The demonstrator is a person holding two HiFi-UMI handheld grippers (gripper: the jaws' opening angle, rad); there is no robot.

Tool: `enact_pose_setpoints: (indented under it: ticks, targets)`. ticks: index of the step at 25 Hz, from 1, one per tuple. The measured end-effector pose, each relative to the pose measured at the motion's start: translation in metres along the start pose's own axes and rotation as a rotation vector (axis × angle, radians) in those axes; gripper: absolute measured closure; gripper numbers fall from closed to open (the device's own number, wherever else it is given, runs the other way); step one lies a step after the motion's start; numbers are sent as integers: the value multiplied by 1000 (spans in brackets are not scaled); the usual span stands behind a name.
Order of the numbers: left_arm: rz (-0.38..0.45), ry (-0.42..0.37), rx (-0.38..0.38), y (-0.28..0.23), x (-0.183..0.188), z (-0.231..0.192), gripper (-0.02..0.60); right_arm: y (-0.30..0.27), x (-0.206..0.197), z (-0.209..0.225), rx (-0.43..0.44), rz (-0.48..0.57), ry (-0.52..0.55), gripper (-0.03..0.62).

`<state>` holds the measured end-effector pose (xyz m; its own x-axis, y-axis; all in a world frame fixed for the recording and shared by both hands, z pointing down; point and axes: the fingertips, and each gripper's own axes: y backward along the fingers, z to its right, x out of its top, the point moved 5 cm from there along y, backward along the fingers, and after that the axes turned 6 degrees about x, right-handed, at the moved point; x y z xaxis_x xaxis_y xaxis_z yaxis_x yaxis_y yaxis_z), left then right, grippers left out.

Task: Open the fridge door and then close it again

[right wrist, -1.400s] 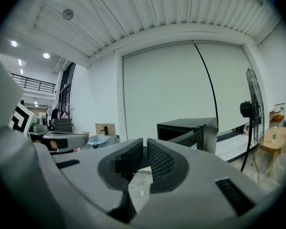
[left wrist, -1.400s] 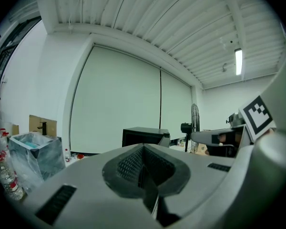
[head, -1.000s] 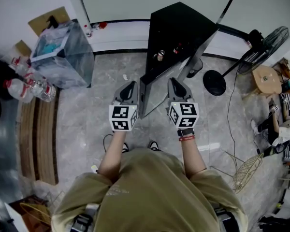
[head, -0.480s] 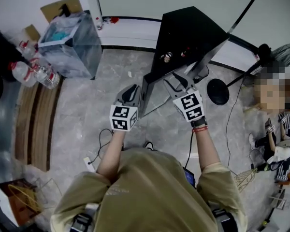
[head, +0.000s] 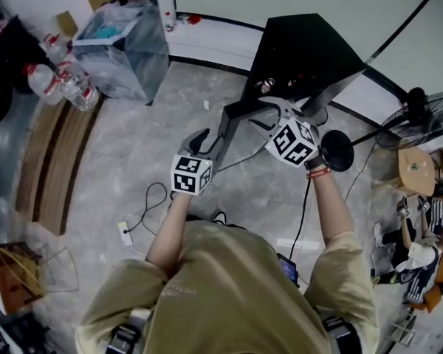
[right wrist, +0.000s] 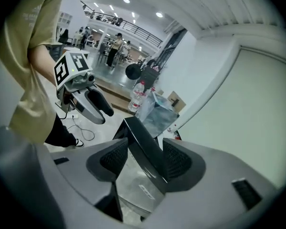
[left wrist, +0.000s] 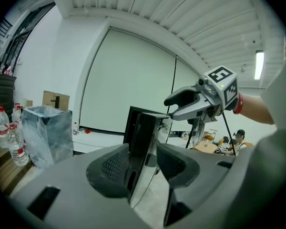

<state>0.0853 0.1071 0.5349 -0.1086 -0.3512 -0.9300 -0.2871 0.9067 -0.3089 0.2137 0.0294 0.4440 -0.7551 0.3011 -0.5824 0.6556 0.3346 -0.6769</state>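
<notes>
A small black fridge stands on the grey floor, its glossy door facing me. My left gripper is at the door's left edge. In the left gripper view its jaws have just been opening, and the door's edge stands between them untouched. My right gripper is at the door's upper corner, rolled on its side. Its jaws have likewise just been opening, with the dark door rim in the gap and the pads off it. Whether the door is ajar I cannot tell.
A translucent bin and water bottles stand at the far left beside wooden boards. A standing fan with a round base is to the fridge's right. A cable lies on the floor. People sit at the right.
Both grippers have gone from shut to open. The right gripper rolled over and moved up to the door's top corner. The left gripper sank a little along the door's left edge.
</notes>
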Motion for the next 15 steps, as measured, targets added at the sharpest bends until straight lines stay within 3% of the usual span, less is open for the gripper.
enact_pose_setpoints:
  ticks: [6, 15]
  targets:
    - [-79, 13, 12, -10, -35, 1, 367, -19, 0, -4, 83, -36, 104, 352]
    - [-156, 35, 38, -30, -67, 1, 365, -30, 0, -3, 105, -2, 117, 345]
